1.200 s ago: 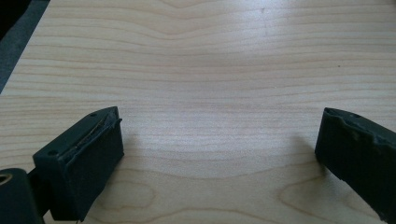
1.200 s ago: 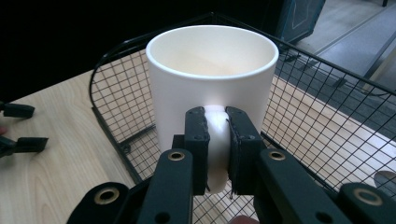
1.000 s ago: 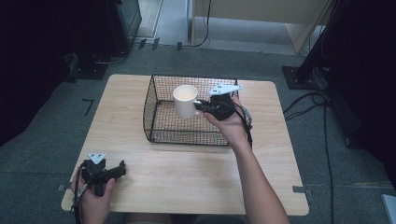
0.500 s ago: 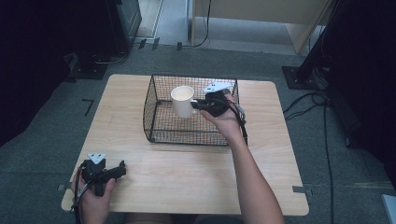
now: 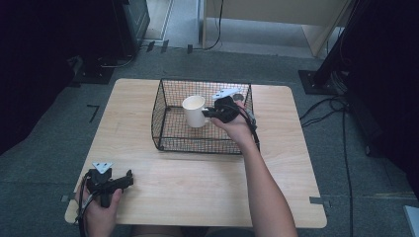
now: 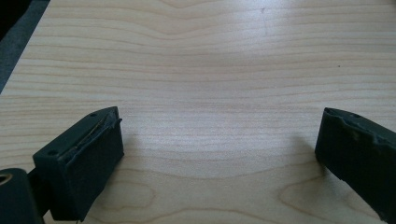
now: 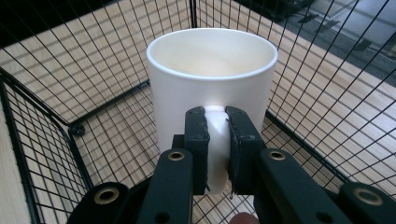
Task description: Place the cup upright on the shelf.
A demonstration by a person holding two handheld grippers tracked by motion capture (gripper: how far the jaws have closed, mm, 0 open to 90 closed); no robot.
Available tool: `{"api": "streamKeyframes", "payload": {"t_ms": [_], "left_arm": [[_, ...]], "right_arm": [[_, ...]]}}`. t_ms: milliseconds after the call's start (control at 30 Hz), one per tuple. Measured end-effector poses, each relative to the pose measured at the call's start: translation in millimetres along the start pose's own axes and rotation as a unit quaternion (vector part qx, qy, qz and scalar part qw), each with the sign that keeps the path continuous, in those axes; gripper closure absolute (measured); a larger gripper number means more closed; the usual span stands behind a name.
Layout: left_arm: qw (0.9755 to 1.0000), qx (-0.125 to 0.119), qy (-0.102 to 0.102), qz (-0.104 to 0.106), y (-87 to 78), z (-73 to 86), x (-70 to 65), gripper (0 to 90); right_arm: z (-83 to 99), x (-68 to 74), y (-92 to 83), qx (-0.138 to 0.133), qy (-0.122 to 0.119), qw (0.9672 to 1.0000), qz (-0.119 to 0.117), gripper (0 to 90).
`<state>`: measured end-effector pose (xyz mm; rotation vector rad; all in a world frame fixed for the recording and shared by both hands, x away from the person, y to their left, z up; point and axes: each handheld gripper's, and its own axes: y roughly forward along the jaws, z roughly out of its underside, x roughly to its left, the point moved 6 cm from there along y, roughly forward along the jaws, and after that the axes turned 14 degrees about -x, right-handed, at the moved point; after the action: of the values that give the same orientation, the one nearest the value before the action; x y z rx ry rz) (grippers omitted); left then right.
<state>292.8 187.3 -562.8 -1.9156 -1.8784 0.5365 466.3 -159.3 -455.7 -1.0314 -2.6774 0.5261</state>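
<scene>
Inside basket (image 5: 163, 116): mug (image 5: 194, 110) upright, handle toward right tongs (image 5: 207, 113).

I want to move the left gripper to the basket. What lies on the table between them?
Nothing: the high view shows bare table between the left gripper and the wire basket.

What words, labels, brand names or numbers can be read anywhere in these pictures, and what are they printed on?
None: no readable text stands anywhere.
The plain white ceramic mug bears no print or logo.
The black wire mesh basket, the light wooden table and both black grippers, left gripper and right gripper, carry no lettering.
The grey three-cornered plate is blank.
</scene>
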Motion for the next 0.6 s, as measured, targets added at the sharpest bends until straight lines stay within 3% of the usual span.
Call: {"api": "streamKeyframes", "payload": {"t_ms": [367, 600], "left_arm": [[1.0, 0.0, 0.0, 0.0, -0.1, 0.0, -0.1, 1.1], [1.0, 0.0, 0.0, 0.0, 0.0, 0.0, 0.0, 1.1]], "right_arm": [[9.2, -2.4, 5.2, 0.034, -0.012, 0.9993, 0.009, 80.7], [12.1, -3.7, 6.4, 0.04, -0.012, 0.9991, 0.004, 80.5]]}}
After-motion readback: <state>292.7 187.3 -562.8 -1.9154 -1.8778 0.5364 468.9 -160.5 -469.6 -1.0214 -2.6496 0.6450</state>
